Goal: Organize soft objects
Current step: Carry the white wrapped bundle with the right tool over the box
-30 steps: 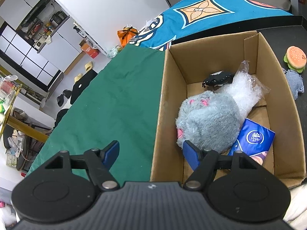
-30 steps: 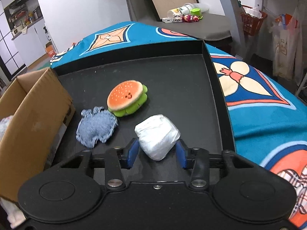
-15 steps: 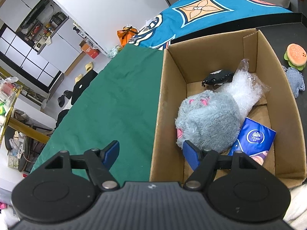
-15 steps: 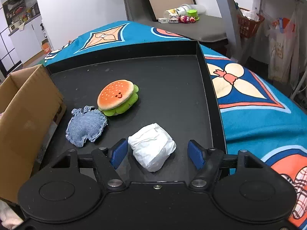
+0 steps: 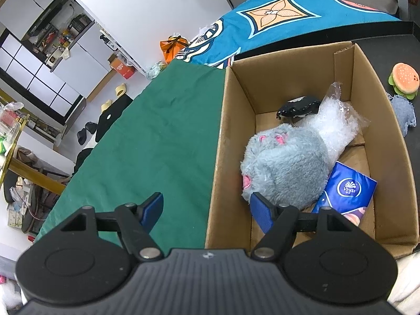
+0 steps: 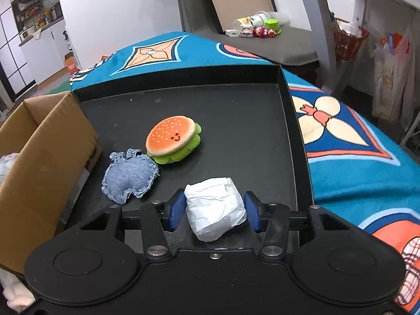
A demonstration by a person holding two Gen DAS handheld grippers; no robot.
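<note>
In the right wrist view a white wrapped soft bundle (image 6: 215, 207) lies on the black tray (image 6: 236, 110). My right gripper (image 6: 214, 211) is around it, jaws closing in on both sides, pads at or near its sides. A burger plush (image 6: 173, 137) and a denim piece (image 6: 130, 179) lie beyond it. In the left wrist view my left gripper (image 5: 206, 207) is open and empty, straddling the left wall of the cardboard box (image 5: 218, 141). The box holds a grey plush (image 5: 286, 168), bubble wrap (image 5: 333, 123), a blue tissue pack (image 5: 346, 191) and a black item (image 5: 299, 106).
Green cloth (image 5: 157, 136) covers the table left of the box. A blue patterned blanket (image 6: 354, 141) lies right of the tray. The box (image 6: 39, 152) stands against the tray's left side. The burger plush (image 5: 403, 81) and denim piece (image 5: 403, 113) show beyond the box's right wall.
My right gripper opened wide half a second ago and has now narrowed around the white bundle again. The left gripper stayed open and drifted slightly.
</note>
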